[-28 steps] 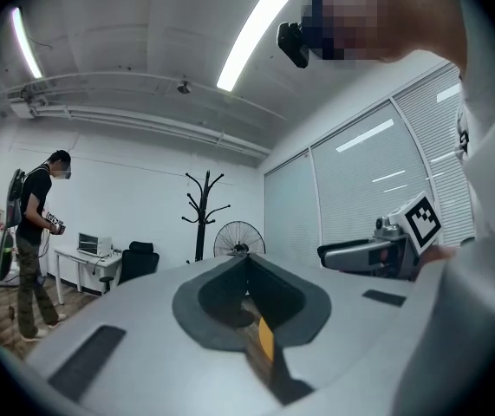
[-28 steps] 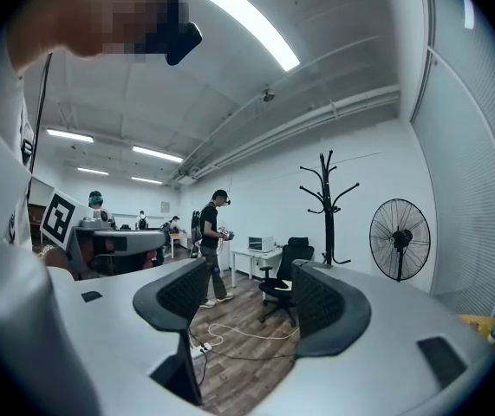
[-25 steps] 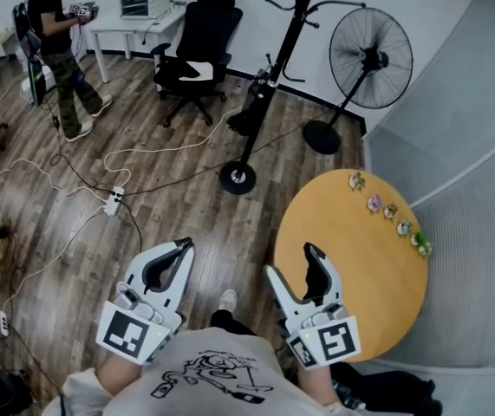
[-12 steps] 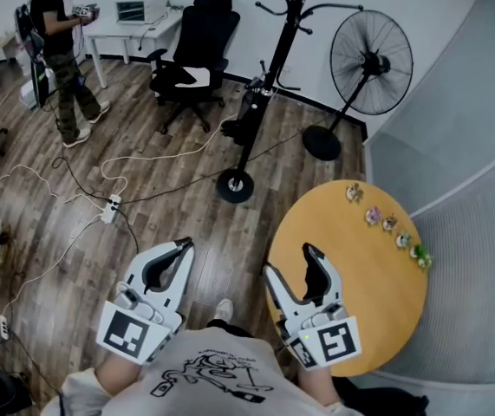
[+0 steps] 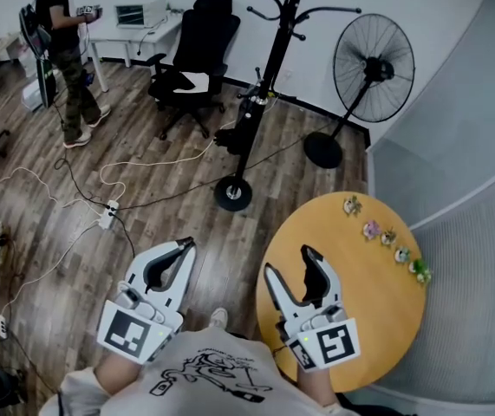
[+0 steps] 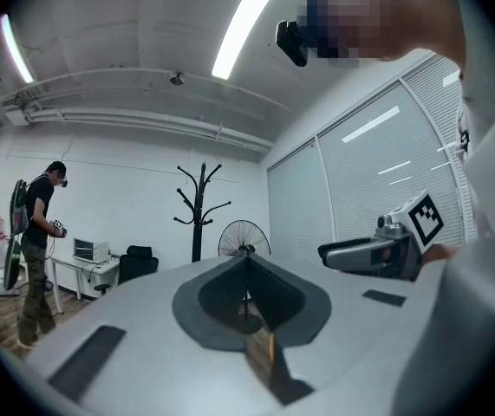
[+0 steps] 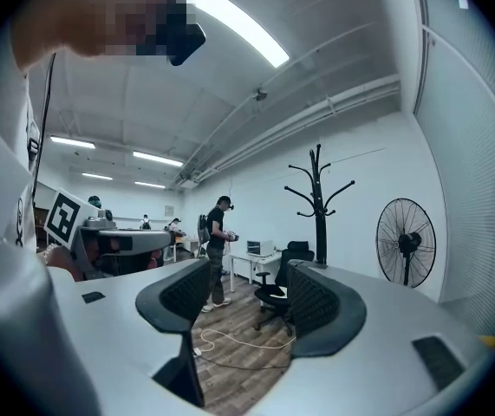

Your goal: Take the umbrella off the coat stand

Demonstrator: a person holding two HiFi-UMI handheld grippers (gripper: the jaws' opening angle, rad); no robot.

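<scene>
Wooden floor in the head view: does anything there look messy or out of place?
Yes: a loose white cable snakes across the wooden floor from a white power strip towards the black coat stand, a likely trip hazard.

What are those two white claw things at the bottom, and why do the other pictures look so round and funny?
Those are two grippers, claws that a person holds, one in each hand. The head view comes from a camera on the person's head, looking down. The round ones come from a camera riding on each claw, looking along its jaws. The left gripper is shut and empty. The right gripper is open; its jaws have just been closing a little, with nothing between them. Small toy figures sit on the round table. Ahead stands the black coat stand, and the dark bundle hanging on it looks like the umbrella, not yet taken.
</scene>
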